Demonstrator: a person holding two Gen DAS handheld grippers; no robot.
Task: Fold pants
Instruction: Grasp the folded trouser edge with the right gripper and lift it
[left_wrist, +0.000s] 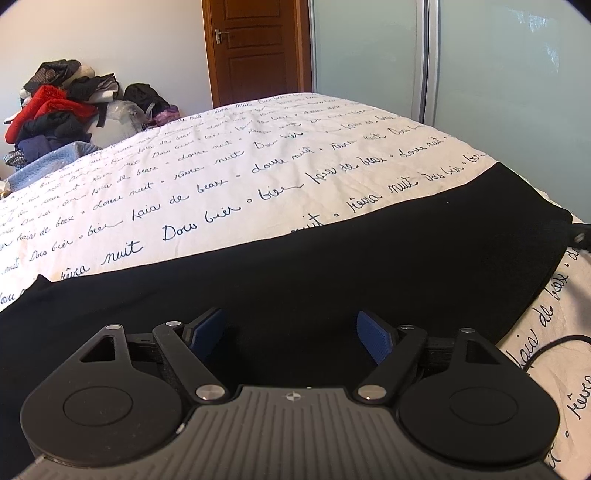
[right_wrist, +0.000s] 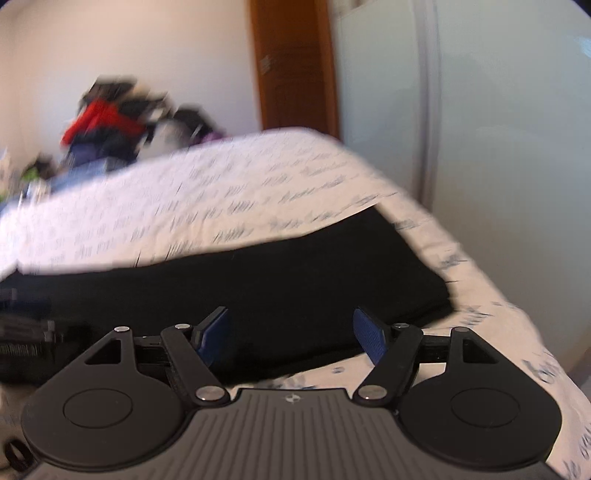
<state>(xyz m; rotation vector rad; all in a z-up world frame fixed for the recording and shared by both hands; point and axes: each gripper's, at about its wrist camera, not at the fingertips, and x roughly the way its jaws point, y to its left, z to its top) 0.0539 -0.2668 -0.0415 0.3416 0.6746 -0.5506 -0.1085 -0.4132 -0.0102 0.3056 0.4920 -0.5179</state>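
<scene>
Two hand-held grippers (left_wrist: 291, 334) (right_wrist: 291, 334) gape over one black pants (left_wrist: 332, 266).

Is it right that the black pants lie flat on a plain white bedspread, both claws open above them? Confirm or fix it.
One slip: the white bedspread is not plain; the left wrist view shows dark handwritten script printed all over it. The rest holds: the black pants lie flat on it, with the left claw and right claw both open above them.

One pair of black pants (left_wrist: 332, 266), two grippers (one bed (left_wrist: 221, 177), one door (left_wrist: 255, 48))
</scene>
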